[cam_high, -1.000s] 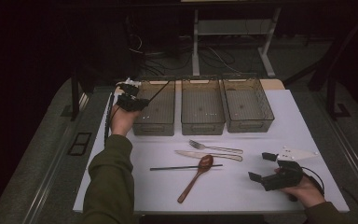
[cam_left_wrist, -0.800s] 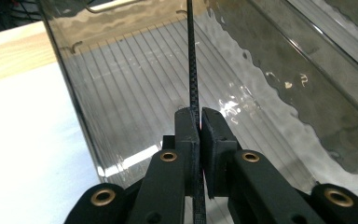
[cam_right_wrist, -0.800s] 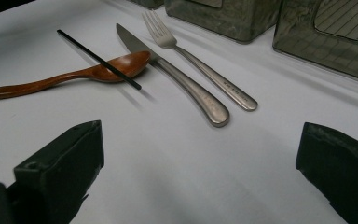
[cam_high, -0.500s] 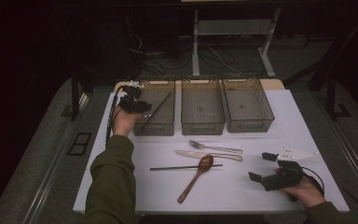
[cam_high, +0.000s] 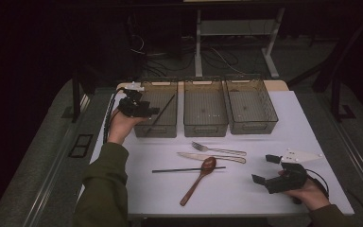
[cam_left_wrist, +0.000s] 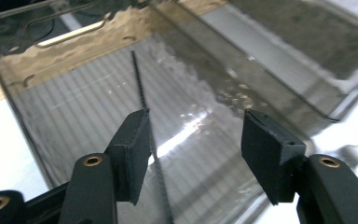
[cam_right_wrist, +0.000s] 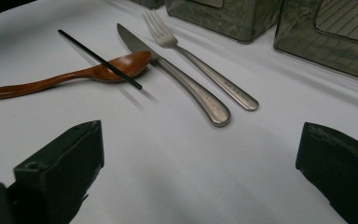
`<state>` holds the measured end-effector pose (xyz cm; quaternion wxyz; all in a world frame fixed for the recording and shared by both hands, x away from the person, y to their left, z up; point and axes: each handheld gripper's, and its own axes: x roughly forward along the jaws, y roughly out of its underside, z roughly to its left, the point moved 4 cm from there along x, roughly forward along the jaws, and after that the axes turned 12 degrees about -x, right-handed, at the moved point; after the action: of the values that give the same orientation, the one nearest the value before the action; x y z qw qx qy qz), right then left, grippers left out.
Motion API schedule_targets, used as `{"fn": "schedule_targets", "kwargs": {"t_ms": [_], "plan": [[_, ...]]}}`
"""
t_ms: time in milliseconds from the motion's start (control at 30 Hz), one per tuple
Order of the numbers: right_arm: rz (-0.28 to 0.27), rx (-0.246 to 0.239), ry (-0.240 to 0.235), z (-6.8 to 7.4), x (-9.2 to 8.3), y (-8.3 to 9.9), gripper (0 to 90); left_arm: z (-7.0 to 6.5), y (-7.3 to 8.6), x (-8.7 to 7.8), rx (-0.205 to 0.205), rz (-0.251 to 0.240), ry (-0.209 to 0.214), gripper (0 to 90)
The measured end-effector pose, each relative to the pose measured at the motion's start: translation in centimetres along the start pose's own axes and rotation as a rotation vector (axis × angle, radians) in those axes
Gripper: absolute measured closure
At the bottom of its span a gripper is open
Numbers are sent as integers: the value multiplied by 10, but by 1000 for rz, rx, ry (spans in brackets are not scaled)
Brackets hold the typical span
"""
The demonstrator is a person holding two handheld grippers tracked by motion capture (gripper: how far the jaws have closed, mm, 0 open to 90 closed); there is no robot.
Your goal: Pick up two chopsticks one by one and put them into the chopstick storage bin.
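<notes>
Left tongs (cam_high: pixel 147 111): released over far-left bin (cam_high: pixel 166 126), one chopstick (cam_left_wrist: pixel 142 95) deposited inside, apparently sorting. Right tongs (cam_high: pixel 266 169): released, idle near-right on tabletop (cam_high: pixel 236 189), facing spoon (cam_right_wrist: pixel 70 73), knife (cam_right_wrist: pixel 177 79), fork (cam_right_wrist: pixel 200 63).

The person's left arm (cam_high: pixel 105 189), in a green sleeve, is reaching forward and up the left side of the table, with the left hand (cam_high: pixel 118 125) gripping the left gripper (cam_left_wrist: pixel 193 140) from below. Its two black jaws are standing well apart, tilted downward with nothing between them. The right hand (cam_high: pixel 307 194) is resting low at the near right, holding the right gripper (cam_high: pixel 268 169) pointed leftward. Its jaws are spreading wide apart too, pointing just above the surface.
</notes>
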<state>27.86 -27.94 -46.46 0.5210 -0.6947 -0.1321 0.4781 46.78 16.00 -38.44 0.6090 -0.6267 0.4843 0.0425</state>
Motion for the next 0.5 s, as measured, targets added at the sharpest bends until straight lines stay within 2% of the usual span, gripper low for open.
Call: {"fn": "schedule_targets", "kwargs": {"t_ms": [200, 233, 367, 500], "plan": [[0, 4, -5, 1, 0, 1, 4, -21, 9, -17, 58, -43, 41, 370], [-1, 1, -6, 1, 1, 1, 4, -26, 11, -19, 56, -58, 50, 363], [16, -12, -6, 1, 4, 3, 4, -43, 20, -31, 98, -86, 75, 354], [15, -13, -9, 0, 6, 3, 4, -57, 31, -37, 127, -99, 110, 353]]}}
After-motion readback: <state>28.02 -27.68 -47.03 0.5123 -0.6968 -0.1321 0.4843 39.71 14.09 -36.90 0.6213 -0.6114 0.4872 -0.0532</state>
